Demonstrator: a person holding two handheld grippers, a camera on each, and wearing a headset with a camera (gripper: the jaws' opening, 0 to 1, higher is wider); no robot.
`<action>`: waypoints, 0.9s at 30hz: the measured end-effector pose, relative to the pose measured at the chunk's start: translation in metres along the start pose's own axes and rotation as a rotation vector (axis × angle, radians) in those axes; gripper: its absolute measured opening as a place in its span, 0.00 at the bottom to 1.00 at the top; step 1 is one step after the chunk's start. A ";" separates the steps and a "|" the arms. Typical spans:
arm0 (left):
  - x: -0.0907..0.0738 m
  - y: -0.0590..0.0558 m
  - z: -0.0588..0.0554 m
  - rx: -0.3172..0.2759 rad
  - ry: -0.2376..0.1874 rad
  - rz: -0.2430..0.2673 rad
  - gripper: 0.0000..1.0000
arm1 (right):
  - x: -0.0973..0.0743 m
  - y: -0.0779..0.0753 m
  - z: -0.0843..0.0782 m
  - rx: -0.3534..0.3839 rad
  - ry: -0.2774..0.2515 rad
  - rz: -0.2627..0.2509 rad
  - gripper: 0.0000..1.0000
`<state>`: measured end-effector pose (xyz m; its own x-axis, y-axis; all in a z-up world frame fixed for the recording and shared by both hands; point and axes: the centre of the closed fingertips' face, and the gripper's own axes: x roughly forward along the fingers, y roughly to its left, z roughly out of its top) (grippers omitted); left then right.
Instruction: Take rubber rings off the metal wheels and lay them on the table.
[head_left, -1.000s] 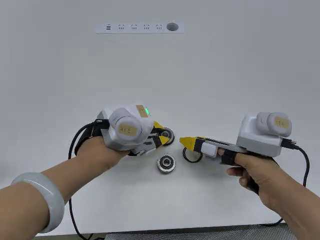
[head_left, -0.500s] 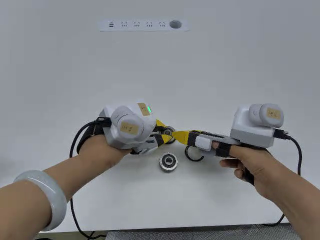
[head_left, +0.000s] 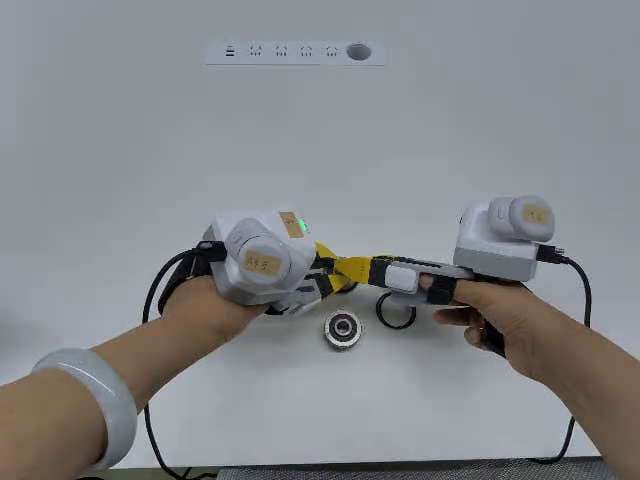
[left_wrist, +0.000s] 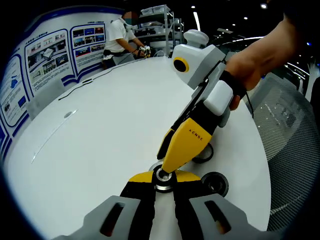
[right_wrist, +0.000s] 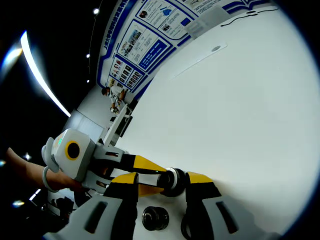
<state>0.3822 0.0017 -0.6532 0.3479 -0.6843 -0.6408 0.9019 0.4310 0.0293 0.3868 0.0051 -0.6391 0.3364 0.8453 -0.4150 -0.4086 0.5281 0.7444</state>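
wheel (right_wrist: 175, 181): dead ahead, between my right tips
left gripper (left_wrist: 161, 180): clamped on it
right gripper (right_wrist: 162, 190): jaws apart, straddling

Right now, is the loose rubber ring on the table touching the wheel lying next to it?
Apart. The head view shows a strip of bare white table between the rubber ring and the wheel.

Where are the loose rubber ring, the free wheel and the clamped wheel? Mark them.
loose rubber ring (head_left: 397, 326), head view, its near band.
free wheel (head_left: 343, 328), head view, its hub.
clamped wheel (left_wrist: 162, 176), left gripper view, its top face.
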 end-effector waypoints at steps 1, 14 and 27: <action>0.000 0.000 0.000 0.000 0.000 0.000 0.13 | 0.001 0.000 0.000 -0.002 0.005 0.002 0.39; 0.000 0.000 0.000 -0.001 -0.004 0.000 0.13 | 0.006 0.000 -0.007 0.000 0.073 0.026 0.40; 0.000 0.000 0.000 0.000 -0.006 0.000 0.13 | 0.000 0.005 -0.009 -0.008 0.083 0.039 0.39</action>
<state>0.3818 0.0016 -0.6538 0.3496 -0.6880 -0.6359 0.9020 0.4308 0.0297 0.3768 0.0087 -0.6403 0.2486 0.8687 -0.4284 -0.4268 0.4953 0.7566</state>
